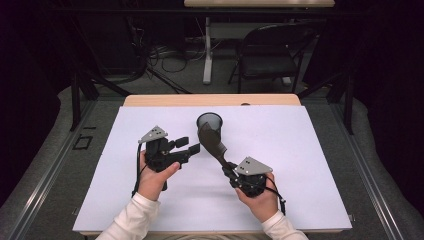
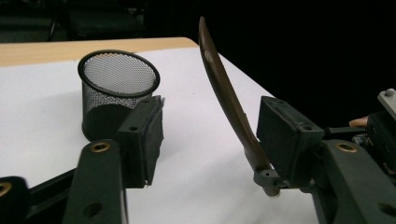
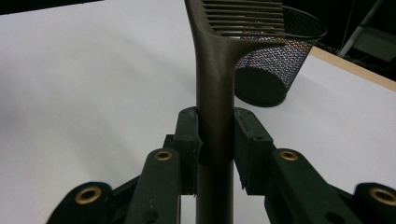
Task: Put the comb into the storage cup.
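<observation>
While one brown comb sits clenched between the right gripper's jaws, the left gripper's released jaws flank it, one mesh cup beyond.

Comb teeth tips cut off by top edge.

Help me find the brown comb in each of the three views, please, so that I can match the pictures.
High view: the brown comb lies centre, slanting from the right tool up towards the mesh cup.
Left gripper view: right of centre, a thin curved edge.
Right gripper view: centre, its handle clamped, teeth at the top.
Shared landmark: the mesh cup.
</observation>
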Tool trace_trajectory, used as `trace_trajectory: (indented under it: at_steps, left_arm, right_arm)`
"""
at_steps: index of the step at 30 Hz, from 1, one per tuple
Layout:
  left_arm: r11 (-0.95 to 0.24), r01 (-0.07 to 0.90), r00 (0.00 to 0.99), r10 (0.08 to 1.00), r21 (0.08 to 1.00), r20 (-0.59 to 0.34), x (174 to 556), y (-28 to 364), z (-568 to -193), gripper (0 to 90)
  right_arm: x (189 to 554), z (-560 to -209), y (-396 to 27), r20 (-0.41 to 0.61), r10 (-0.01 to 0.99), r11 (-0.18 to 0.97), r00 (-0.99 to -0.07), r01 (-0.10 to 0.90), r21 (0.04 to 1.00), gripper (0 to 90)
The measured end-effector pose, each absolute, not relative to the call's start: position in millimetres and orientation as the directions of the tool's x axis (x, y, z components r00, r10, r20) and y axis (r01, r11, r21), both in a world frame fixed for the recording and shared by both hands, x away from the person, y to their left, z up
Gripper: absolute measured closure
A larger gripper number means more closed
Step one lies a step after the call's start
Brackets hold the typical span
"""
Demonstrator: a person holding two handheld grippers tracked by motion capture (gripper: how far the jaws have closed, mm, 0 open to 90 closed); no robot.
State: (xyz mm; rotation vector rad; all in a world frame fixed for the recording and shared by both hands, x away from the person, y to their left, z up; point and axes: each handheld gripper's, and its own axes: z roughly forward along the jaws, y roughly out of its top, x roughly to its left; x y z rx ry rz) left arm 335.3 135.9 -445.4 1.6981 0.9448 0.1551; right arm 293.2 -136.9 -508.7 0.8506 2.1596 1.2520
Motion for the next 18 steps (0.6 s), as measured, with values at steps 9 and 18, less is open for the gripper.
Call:
trace_trajectory:
  at_steps: [9, 18]
  left_arm:
    - [-0.032, 0.512, 0.669, 0.641, 0.859, -0.375, 335.0, 136.6, -450.2, 44.0]
    - [-0.02, 0.529, 0.673, 0.619, 0.849, -0.405, 334.8, 131.9, -456.4, 45.7]
  right_arm:
    - [291.6, -509.1, -133.7, -0.113, 0.718, 0.386, -0.687, 0.257, 0.886, 73.0]
    - [289.5, -509.2, -130.3, -0.119, 0.711, 0.389, -0.693, 0.248, 0.887, 73.0]
